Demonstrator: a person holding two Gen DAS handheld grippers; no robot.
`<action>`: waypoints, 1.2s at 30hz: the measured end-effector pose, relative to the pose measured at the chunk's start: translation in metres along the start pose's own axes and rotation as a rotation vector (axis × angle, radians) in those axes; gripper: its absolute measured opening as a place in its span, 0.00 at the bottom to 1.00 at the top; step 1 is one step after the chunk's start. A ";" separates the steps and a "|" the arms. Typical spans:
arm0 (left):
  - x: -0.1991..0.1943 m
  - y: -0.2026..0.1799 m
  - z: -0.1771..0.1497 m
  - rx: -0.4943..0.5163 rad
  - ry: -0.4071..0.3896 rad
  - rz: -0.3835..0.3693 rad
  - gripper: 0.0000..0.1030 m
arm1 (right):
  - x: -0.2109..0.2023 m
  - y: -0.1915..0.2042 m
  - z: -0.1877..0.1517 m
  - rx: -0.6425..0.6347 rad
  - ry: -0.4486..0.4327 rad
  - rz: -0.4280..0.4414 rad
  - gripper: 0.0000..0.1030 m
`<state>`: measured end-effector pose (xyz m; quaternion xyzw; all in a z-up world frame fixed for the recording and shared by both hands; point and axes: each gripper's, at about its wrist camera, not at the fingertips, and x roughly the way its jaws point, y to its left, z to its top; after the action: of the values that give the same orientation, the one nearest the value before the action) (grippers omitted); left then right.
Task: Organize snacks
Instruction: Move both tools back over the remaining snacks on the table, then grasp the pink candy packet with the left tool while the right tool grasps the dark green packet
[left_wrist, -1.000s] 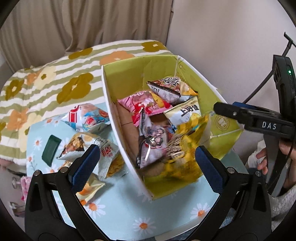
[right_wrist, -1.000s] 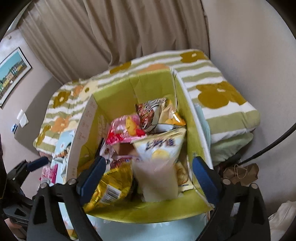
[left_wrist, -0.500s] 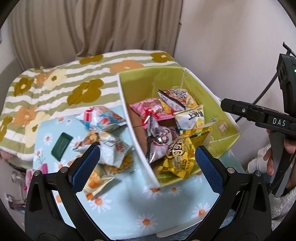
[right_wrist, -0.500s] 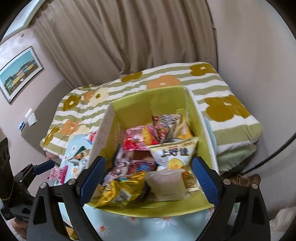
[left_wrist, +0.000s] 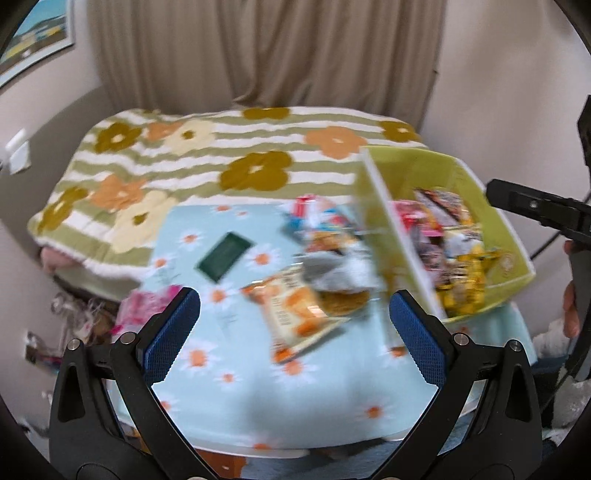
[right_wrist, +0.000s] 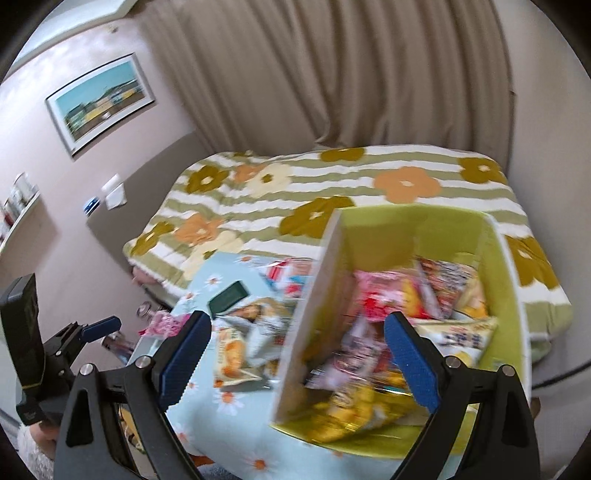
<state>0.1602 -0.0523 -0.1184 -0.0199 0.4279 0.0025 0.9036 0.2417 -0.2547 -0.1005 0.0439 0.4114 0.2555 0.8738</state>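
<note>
A bed under a green-and-white striped blanket with orange and olive flowers (left_wrist: 207, 162) fills the back of the room, below beige curtains (right_wrist: 332, 81). In front of it stands the counter covered by a pale blue cloth printed with daisies (left_wrist: 295, 398).

On the counter's right side sits the lime-green open cardboard box (right_wrist: 506, 295), packed with snack bags: a pink one (right_wrist: 384, 299), a white-and-yellow one (right_wrist: 461, 339) and yellow ones (right_wrist: 351, 413) nearer the front wall. Just left of the box, a loose heap of snack bags lies on the cloth, the largest an orange-and-white packet (left_wrist: 295, 314), with a grey-white bag (left_wrist: 332, 273) and a red-and-blue one (left_wrist: 317, 218) behind it, touching or overlapping. A small dark green flat card (left_wrist: 225, 254) lies apart, further left.

The left hand-held gripper (left_wrist: 293, 334) has its blue-padded fingers (left_wrist: 171, 334) spread wide with nothing between them, above the cloth near the loose heap. The right hand-held gripper (right_wrist: 295, 363) is likewise spread wide and empty, its fingers straddling the box's left wall in view. Both views are motion-blurred.
</note>
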 end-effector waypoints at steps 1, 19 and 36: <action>0.000 0.015 -0.002 -0.012 0.003 0.013 0.99 | 0.005 0.009 0.002 -0.009 0.002 0.005 0.91; 0.071 0.190 -0.028 -0.058 0.187 0.026 0.99 | 0.155 0.138 0.018 -0.022 0.136 -0.021 0.91; 0.164 0.190 -0.054 0.127 0.264 0.023 0.99 | 0.252 0.151 -0.007 0.100 0.274 -0.169 0.91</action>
<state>0.2185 0.1338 -0.2863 0.0420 0.5425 -0.0170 0.8388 0.3087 -0.0034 -0.2377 0.0176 0.5412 0.1639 0.8246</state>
